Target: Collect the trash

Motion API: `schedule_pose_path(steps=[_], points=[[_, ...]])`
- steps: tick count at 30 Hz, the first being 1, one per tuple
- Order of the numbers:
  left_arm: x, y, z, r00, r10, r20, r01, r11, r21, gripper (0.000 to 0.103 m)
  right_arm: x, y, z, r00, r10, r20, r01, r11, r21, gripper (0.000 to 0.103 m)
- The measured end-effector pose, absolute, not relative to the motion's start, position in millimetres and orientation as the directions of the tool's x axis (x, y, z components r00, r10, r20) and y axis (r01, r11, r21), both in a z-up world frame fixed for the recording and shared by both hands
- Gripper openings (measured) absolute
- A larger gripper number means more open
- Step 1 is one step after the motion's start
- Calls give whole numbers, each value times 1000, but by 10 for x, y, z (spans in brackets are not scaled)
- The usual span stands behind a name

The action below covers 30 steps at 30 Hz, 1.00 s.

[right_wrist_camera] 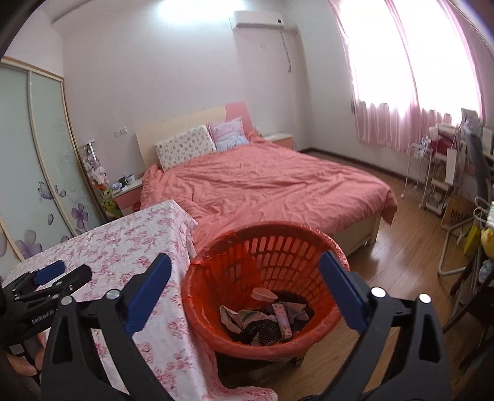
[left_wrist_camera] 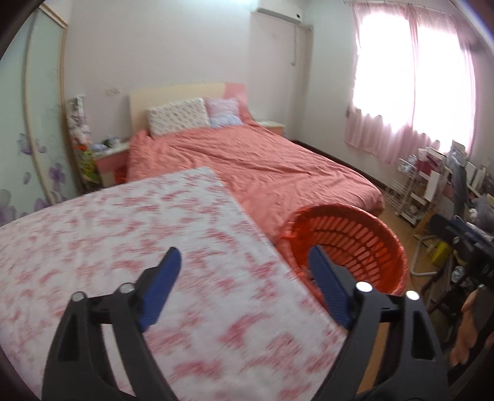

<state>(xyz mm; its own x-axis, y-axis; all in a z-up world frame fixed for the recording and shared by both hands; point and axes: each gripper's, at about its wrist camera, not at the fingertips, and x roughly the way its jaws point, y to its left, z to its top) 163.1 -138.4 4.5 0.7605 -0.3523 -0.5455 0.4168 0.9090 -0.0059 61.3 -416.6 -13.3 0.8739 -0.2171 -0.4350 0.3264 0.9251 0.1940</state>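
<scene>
Both jaws spread wide and empty: left gripper (left_wrist_camera: 244,262) above the floral tablecloth (left_wrist_camera: 123,240), right gripper (right_wrist_camera: 247,277) above the red laundry basket (right_wrist_camera: 210,277). Trash (right_wrist_camera: 265,317) heaped at basket bottom, beside the table, near the bed (right_wrist_camera: 278,179).

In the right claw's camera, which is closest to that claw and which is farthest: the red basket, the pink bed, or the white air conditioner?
1. Red basket: right below the right claw, beside the flowery table.
2. Pink bed: behind the basket, mid-room.
3. Air conditioner: high on the far wall.
</scene>
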Motion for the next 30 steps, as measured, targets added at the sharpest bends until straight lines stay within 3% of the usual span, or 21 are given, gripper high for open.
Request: schedule_pose_path(steps=[4,11,23,30], points=[[1268,-973,121,836,-268,-478,328,944,43,99,410,-3904,-40,879,-238,-412,333,926,176,101],[675,-489,145,912,-126,-390,184,977,113,99,97,-3461,-40,849,-336,-408,396,916,71,101],[139,-6,-24,901,-54,-431,73,997,27,99,-305,-2909,-92,820,-453,-349,476,879,-22,101],[55,71,-43,893,-34,-448,48,999,20,99,-284,-2906,-138,800,-416,-433,467,884,12,101]])
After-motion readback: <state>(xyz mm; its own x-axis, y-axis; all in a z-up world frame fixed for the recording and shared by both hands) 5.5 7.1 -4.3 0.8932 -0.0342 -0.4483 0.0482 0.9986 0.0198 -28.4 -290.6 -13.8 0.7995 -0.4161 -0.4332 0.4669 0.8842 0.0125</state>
